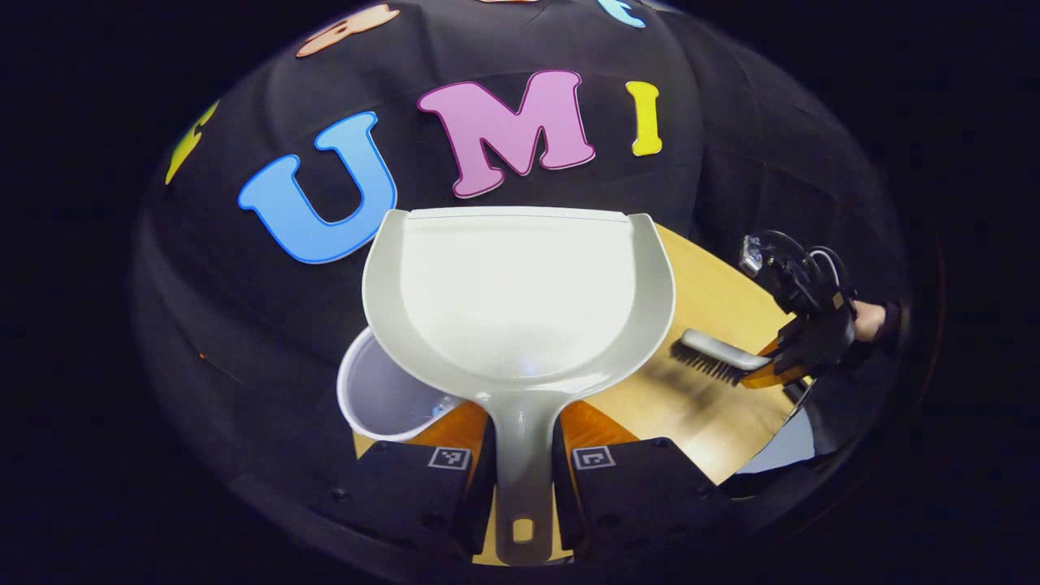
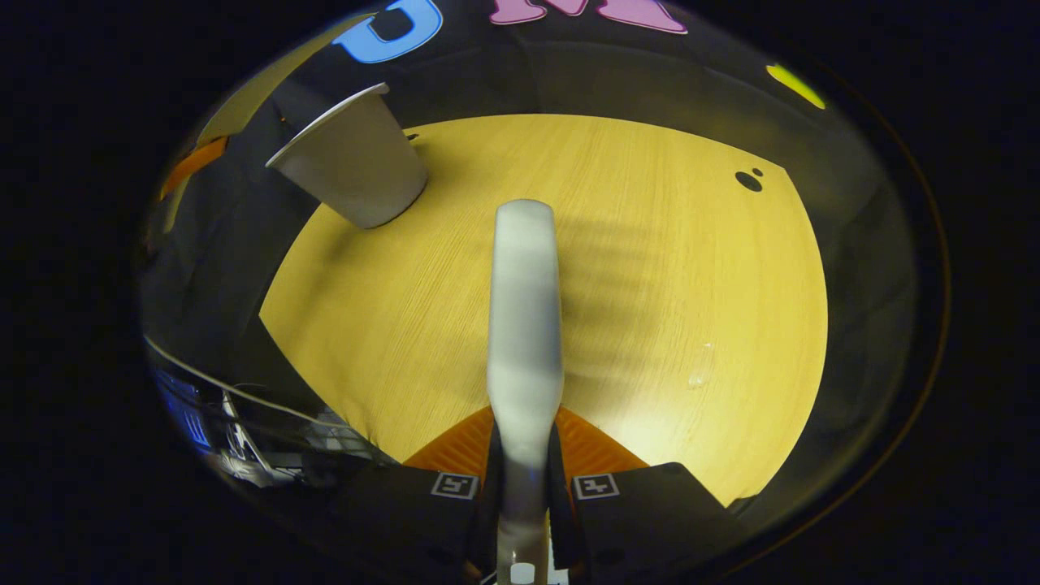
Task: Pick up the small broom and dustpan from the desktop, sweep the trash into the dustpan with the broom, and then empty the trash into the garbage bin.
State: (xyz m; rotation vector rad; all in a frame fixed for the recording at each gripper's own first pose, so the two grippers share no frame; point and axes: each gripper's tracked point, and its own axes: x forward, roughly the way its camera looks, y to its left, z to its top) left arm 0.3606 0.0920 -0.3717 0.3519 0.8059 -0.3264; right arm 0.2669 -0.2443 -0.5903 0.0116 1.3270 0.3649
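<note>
Above the garbage bin [image 1: 382,398], the dustpan [image 1: 520,301] is being gripped by its handle in the left tongs [image 1: 522,479], seemingly for emptying; the broom [image 2: 525,325] is being clenched aside over the tabletop [image 2: 650,244] by the right tongs [image 2: 524,496].

The left gripper [image 1: 522,467] clamps the handle of the dustpan [image 1: 520,301] between both fingers, and the pan is held up with its open mouth facing away toward the booth's wall. Below the pan's left side sits the white garbage bin [image 1: 378,398], partly hidden by the pan, at the edge of the wooden desktop [image 1: 715,292]. To the right, farther off, the right gripper [image 1: 776,361], held by a person's hand [image 1: 869,321], grips the small broom [image 1: 719,355] by its handle, with the bristles pointing down just above the desktop.
</note>
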